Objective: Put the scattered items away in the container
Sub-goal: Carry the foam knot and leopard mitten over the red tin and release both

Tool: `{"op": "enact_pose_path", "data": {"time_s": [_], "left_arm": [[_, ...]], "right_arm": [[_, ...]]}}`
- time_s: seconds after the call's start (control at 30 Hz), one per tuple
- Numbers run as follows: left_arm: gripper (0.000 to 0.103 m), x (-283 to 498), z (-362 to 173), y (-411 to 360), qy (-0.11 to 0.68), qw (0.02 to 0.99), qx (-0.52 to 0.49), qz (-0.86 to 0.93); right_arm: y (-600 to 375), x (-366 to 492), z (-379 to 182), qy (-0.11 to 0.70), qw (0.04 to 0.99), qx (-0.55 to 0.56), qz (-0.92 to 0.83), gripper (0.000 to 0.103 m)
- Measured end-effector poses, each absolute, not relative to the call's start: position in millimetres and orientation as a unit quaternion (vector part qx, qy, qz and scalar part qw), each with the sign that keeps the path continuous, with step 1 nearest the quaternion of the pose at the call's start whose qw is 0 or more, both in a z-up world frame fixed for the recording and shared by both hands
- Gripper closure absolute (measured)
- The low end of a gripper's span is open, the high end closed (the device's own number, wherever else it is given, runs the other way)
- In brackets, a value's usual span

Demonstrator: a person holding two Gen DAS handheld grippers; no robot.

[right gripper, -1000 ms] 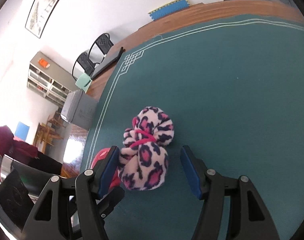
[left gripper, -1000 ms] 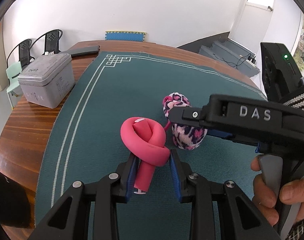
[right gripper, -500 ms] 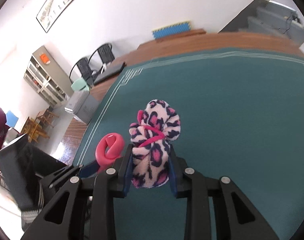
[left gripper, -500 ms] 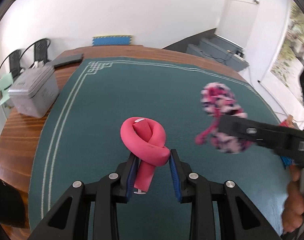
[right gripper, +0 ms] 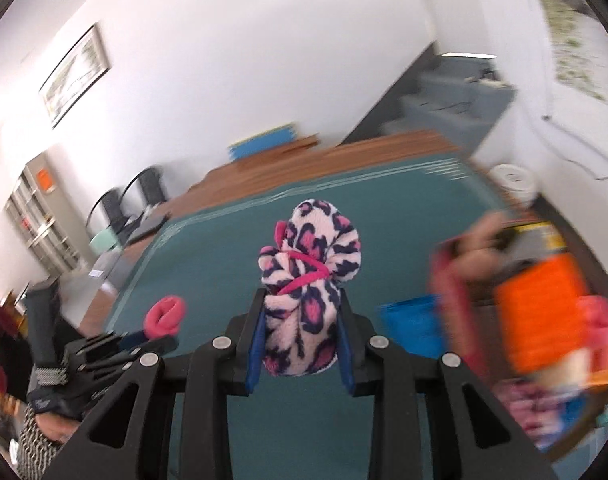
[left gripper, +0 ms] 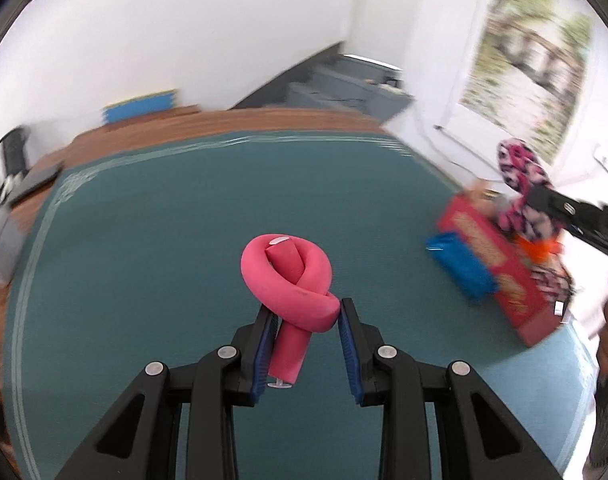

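Both items are picked and in transit to the container. Left hand-held gripper (left gripper: pixel 306 322) is pinching the pink foam knot (left gripper: pixel 289 276) near its crossover, with the tail hanging down between the pads and the loop sticking out forward. Right hand-held gripper (right gripper: pixel 299 346) has just finished closing and is clamped on the lower half of the leopard-print plush bundle (right gripper: pixel 310 276), whose top half stands free above the fingers. Both items are clear of the green mat (left gripper: pixel 163 220) on the worktop.

The red container (left gripper: pixel 500 264) sits at the mat's right edge, already crowded: a blue item (left gripper: pixel 462 266) lies against its near side and an orange pack (right gripper: pixel 540 312) is inside. The rest is motion-blurred, so I can't tell what else is in there.

How I'd run this step:
- Right side is closer, so it goes first. Bring the plush over the open interior, not over the rim, and lower it before letting go. It's soft, so a drop won't hurt it, but it could roll off the pile.
- Hold the left back until the right clears out, since the two grippers are converging on the same opening.
- The foam knot is springy. Place it low in a gap so it doesn't bounce out.
- Slow down near the container so its edge can be judged.
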State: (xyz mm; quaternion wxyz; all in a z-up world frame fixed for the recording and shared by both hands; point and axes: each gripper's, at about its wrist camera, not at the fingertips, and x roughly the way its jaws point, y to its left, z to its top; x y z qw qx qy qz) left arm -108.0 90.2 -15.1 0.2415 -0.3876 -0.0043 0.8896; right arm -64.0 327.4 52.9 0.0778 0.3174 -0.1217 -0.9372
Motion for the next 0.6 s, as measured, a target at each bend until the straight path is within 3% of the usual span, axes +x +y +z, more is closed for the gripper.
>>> {"op": "enact_pose_path", "data": {"time_s": [0.23,0.6], "left_arm": [[0.071,-99.6,6.4,176.2,-0.010,0.321,-0.384,0.865],[0.071,-128.8,27.8,286.3,-0.027,0.388,-0.394,0.833]], "right_arm": [[450.7,-45.4,61.2,-0.167,-0.007,0.301,-0.939,0.070],[523.1,-63.0,45.4,-0.183,-0.019,0.316,-0.931,0.070]]}}
